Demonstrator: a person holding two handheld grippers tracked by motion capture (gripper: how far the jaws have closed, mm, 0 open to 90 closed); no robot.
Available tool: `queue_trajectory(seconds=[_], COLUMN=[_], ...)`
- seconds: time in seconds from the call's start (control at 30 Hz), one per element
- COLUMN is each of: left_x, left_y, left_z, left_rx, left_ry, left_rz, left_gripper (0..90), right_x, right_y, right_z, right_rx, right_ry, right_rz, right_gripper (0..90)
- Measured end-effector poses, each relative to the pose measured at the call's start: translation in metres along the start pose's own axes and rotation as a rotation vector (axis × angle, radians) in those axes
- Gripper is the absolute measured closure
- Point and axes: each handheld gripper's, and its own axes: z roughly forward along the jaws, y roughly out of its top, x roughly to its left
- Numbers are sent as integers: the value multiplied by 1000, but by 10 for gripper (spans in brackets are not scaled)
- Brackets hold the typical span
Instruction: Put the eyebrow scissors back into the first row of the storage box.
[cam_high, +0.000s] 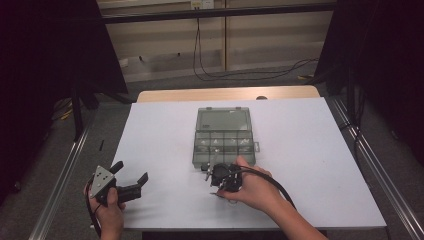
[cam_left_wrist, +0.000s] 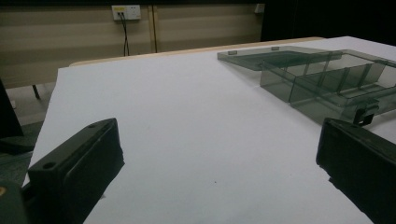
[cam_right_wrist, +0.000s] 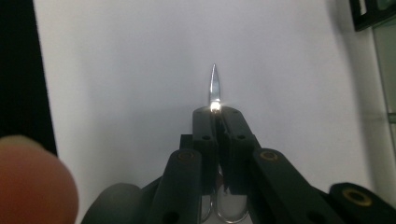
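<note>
Tweezers (cam_right_wrist: 214, 86) sit clamped in the right gripper (cam_right_wrist: 217, 112), tip protruding beyond it.

The right gripper (cam_right_wrist: 217, 112) is pinching metal tweezers (cam_right_wrist: 214, 86) — tip pointing toward the frame's top. A blurred fingertip (cam_right_wrist: 32, 182) is sitting at the lower left — over the white table (cam_right_wrist: 116, 70).

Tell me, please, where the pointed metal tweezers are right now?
The tweezers are clamped in the right tool, tip poking out over the white table, just in front of the open plastic box.
</note>
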Motion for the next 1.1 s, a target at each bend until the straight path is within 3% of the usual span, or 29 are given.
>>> queue_trajectory(seconds=[0.1, 0.4, 0.67, 0.8, 1.1], left_x=[0, -1, 0, -1, 0], left_y=[0, 0, 0, 0, 0], left_z=[0, -1, -1, 0, 0], left_rx=[0, -6, -1, -2, -2], left_ry=[-1, 17, 6, 13, 4], left_rz=[-2, -7, 4, -2, 3], left_gripper=[1, 1, 1, 1, 2], right_x=[-3, -6, -9, -10, -14], right_y=[-1, 1, 0, -1, -1], right_z=[-1, -2, -2, -3, -5], right_rx=[5, 6, 0, 9, -4], right_ry=[26, 25, 42, 48, 68], right_rz=[10, 21, 30, 53, 45], right_gripper=[856, 856, 856, 857, 869])
